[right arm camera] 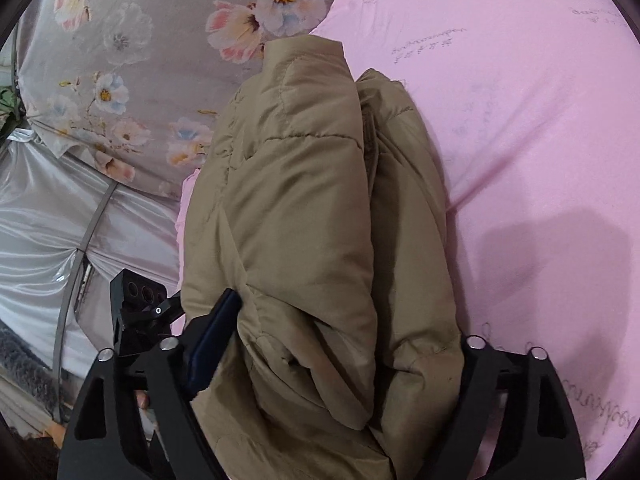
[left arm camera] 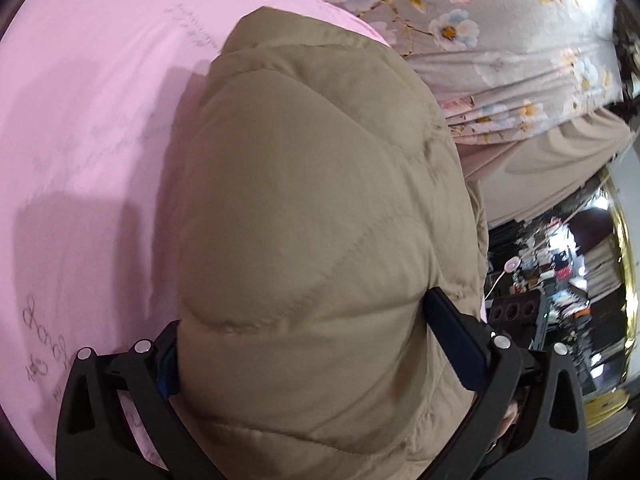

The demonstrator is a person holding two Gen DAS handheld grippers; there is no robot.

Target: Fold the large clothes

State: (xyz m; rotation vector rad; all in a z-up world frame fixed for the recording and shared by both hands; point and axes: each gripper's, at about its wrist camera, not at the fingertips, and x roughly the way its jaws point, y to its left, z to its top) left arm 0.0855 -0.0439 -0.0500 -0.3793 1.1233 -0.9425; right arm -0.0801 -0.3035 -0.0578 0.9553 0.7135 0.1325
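Observation:
A tan quilted puffer jacket (left arm camera: 320, 184) lies folded into a thick bundle on a pink sheet (left arm camera: 88, 128). Its bulk fills the gap of my left gripper (left arm camera: 304, 312), and both blue pads (left arm camera: 456, 344) press against its sides. In the right wrist view the same jacket (right arm camera: 304, 208) shows stacked layers with a dark fold line down the middle. My right gripper (right arm camera: 348, 320) straddles the near end; its left pad (right arm camera: 212, 344) digs into the fabric and its right finger is hidden behind the jacket. Both grippers are spread wide around the bundle.
A grey floral bedcover (left arm camera: 500, 40) lies beyond the jacket (right arm camera: 132, 72). Silvery satin drapery (right arm camera: 44, 216) hangs at the bed's edge. A cluttered room area with a gold-rimmed object (left arm camera: 624, 264) is at the right. The other gripper's black body (right arm camera: 138, 300) sits beside the bundle.

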